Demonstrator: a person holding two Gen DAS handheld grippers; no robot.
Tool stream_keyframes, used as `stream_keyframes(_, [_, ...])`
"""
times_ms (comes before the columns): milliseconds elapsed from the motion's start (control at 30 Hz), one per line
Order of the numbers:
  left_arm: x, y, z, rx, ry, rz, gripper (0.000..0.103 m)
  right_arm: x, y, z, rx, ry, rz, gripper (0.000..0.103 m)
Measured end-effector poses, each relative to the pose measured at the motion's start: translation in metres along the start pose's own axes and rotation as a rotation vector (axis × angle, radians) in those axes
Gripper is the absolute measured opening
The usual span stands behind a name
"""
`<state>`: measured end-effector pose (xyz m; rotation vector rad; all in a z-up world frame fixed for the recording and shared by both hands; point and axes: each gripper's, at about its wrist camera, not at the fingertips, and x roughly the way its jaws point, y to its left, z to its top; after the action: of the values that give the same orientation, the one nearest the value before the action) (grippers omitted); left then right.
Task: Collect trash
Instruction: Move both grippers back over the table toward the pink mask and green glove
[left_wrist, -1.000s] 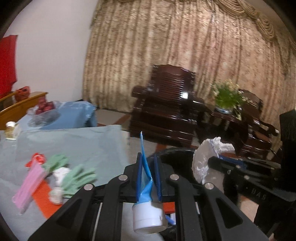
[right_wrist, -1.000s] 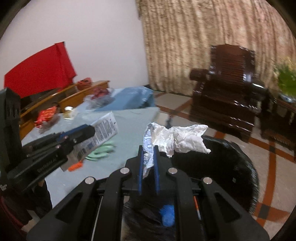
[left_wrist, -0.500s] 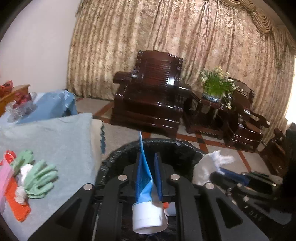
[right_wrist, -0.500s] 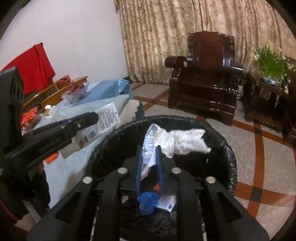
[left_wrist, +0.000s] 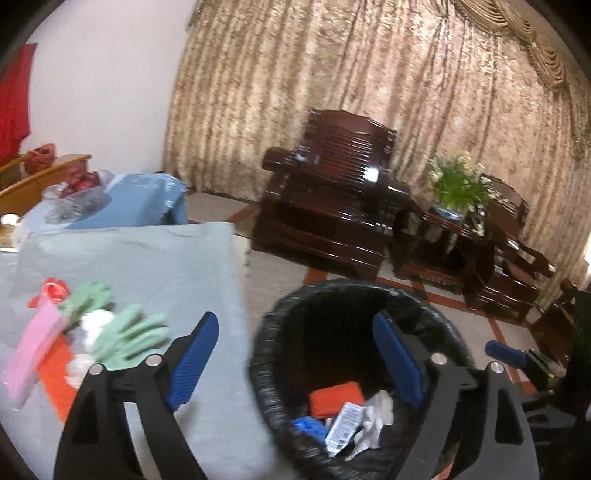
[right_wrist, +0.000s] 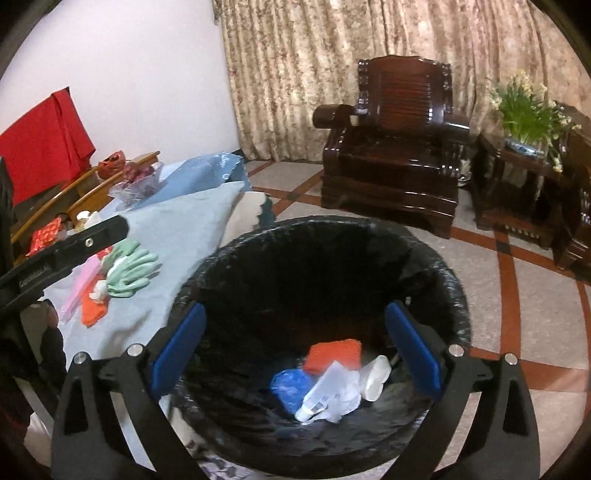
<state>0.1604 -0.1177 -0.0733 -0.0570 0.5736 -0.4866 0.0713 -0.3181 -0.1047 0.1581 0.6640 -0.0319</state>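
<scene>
A round bin with a black liner (right_wrist: 454, 288) stands on the floor beside the table; it also shows in the left wrist view (left_wrist: 266, 332). Inside lie an orange pack (right_wrist: 332, 354), a blue wrapper (right_wrist: 290, 384), crumpled white paper (right_wrist: 343, 397), a white tube (right_wrist: 375, 376) and a small box (left_wrist: 343, 424). My right gripper (right_wrist: 295, 347) is open and empty above the bin. My left gripper (left_wrist: 295, 358) is open and empty over the bin's left rim. On the table lie green gloves (left_wrist: 125, 336), a pink pack (left_wrist: 29, 350) and an orange piece (left_wrist: 51, 373).
The table has a grey-blue cloth (left_wrist: 147, 266). A dark wooden armchair (right_wrist: 395, 147) and a side table with a plant (right_wrist: 524, 110) stand by the curtain. A bowl of red fruit (left_wrist: 77, 184) sits on a blue cloth at the back left.
Both grippers have opened. The tube and box from the left and the crumpled paper from the right have dropped into the bin. The left gripper has shifted back left toward the table.
</scene>
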Motion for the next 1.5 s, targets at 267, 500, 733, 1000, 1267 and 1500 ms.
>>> stream_keyframes(267, [-0.051,0.068,-0.022,-0.013,-0.043,0.185,0.086,0.012,0.063,0.011,-0.064,-0.014,0.114,0.095])
stream_keyframes(500, [-0.086,0.136,-0.04,-0.068,-0.056,0.369,0.086,0.03,0.127,0.019,-0.132,-0.015,0.206,0.095])
stream_keyframes(733, [-0.108,0.19,-0.055,-0.124,-0.048,0.479,0.086,0.057,0.198,0.025,-0.196,0.003,0.274,0.095])
stream_keyframes(1000, [-0.112,0.226,-0.072,-0.152,-0.026,0.546,0.086,0.105,0.261,0.015,-0.26,0.023,0.225,0.095])
stream_keyframes(1267, [-0.104,0.253,-0.086,-0.156,-0.009,0.569,0.086,0.151,0.298,-0.006,-0.276,0.087,0.163,0.095])
stream_keyframes(1500, [-0.099,0.272,-0.088,-0.185,-0.005,0.568,0.086,0.179,0.317,-0.013,-0.276,0.119,0.103,0.095])
